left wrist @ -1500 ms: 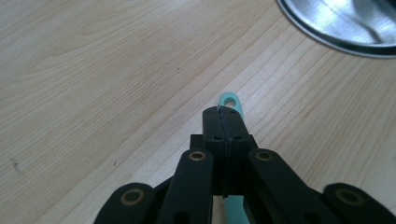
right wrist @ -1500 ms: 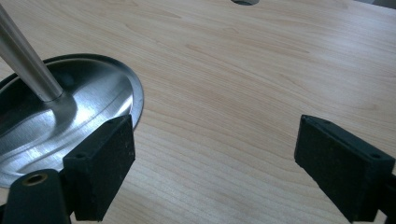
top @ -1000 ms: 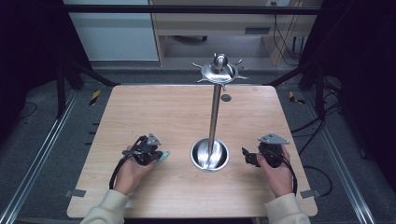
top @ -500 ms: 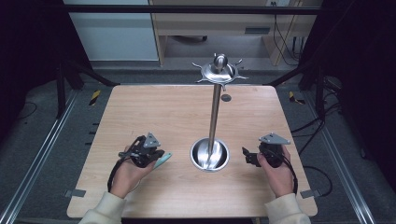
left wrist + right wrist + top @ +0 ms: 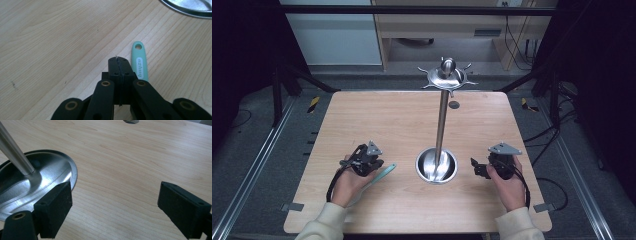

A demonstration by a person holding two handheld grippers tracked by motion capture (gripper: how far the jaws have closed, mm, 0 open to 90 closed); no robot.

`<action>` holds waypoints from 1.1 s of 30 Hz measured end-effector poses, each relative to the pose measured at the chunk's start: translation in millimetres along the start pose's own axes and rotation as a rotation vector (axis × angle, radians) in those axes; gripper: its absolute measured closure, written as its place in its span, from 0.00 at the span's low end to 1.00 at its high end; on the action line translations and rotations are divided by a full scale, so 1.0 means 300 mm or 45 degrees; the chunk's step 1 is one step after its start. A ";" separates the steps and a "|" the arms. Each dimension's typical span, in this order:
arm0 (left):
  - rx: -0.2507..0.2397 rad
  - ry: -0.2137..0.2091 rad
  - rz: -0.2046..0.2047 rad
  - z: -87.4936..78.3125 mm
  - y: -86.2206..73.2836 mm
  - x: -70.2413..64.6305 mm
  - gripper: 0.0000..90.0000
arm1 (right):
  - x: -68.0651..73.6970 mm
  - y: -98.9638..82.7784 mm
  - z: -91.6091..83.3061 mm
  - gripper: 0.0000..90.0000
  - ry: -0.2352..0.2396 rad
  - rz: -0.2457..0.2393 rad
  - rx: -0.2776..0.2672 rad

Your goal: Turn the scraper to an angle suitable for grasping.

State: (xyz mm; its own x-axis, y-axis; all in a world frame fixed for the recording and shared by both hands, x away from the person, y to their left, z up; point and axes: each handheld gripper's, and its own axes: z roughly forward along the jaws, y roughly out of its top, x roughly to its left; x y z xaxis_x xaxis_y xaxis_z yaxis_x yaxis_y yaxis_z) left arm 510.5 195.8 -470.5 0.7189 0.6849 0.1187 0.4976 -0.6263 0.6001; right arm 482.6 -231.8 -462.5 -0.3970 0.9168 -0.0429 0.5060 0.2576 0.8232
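A person sat at a wooden table [image 5: 377, 115] with a two-jaw claw in each hand. In the high view, the left claw [image 5: 379, 164] covered most of a mint-green tool handle [image 5: 382, 175], so only a pale strip of it showed past the hand, and what kind of tool it belonged to could not be made out. In the left claw's own view, the jaws were pressed fully together with nothing between them, and the handle [image 5: 139, 65] lay flat on the wood just beside the closed tips, on their right, its hanging hole pointing away from the claw; its lower end was cut off behind the claw's black links. Printed lettering on the handle was too small to read. The right claw [image 5: 474, 167] rested near the round steel base [image 5: 437, 165] of an upright metal stand, its jaws spread wide and empty, with bare wood between them.
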 end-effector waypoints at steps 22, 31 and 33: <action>0.091 -0.123 0.132 0.019 0.002 -0.090 1.00 | -0.004 0.001 -0.002 0.14 0.000 -0.001 -0.002; 0.097 -0.110 0.210 -0.012 0.041 -0.132 1.00 | -0.002 -0.003 -0.006 0.14 -0.004 0.005 0.002; 0.108 -0.111 0.218 -0.015 0.046 -0.138 0.99 | -0.004 -0.002 -0.007 0.14 -0.003 0.013 -0.002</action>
State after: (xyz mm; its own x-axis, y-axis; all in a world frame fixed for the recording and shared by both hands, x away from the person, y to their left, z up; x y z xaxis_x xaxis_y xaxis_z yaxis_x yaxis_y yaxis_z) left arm 485.4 160.4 -463.4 0.8338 0.5335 0.1421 0.4011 -0.7621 0.5082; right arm 481.2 -233.6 -461.9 -0.3900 0.9201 -0.0356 0.5091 0.2476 0.8243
